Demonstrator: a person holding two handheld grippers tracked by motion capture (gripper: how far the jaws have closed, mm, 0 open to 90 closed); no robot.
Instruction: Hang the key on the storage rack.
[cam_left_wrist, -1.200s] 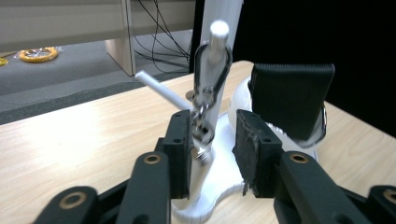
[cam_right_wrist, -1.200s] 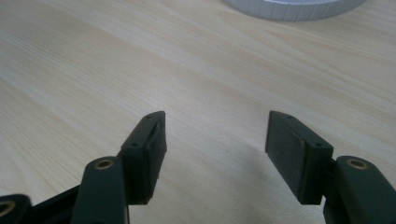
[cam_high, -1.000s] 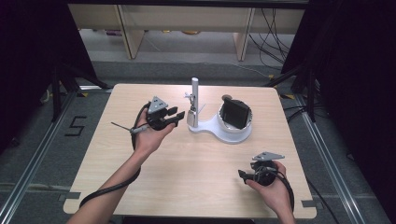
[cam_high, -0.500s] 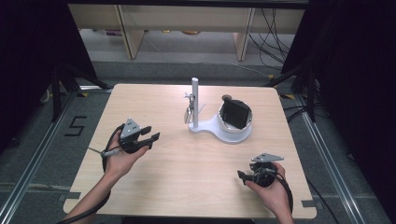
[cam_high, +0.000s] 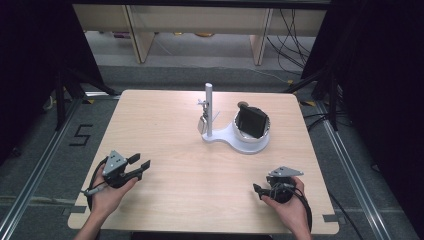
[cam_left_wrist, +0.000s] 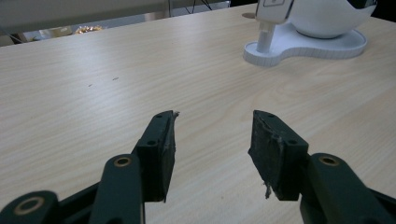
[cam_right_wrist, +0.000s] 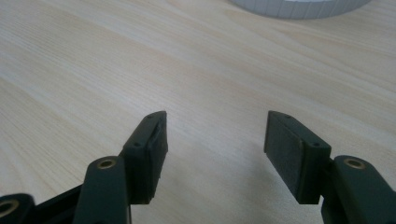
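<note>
left gripper (cam_high: 141, 166) at near-left table (cam_high: 165, 130) edge, jaws just opened wide, nothing between them. right gripper (cam_high: 260, 190) near-right, jaws apart, empty. small tag (cam_high: 202, 124) hangs on white stand (cam_high: 235, 137), centre-back. judged: release done, hands parked; next move, if any, needs a fresh reach.

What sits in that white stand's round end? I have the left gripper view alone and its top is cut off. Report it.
Observer: From the high view, a black object with a flat face stands tilted in the white stand.
Operator: Now describe the post.
Observer: The post stands upright, and a small white piece hangs at its side.
Operator: Give me the right claw.
Observer: The right claw is at the near right corner of the table, apart from the stand, jaws open and nothing between them.
</note>
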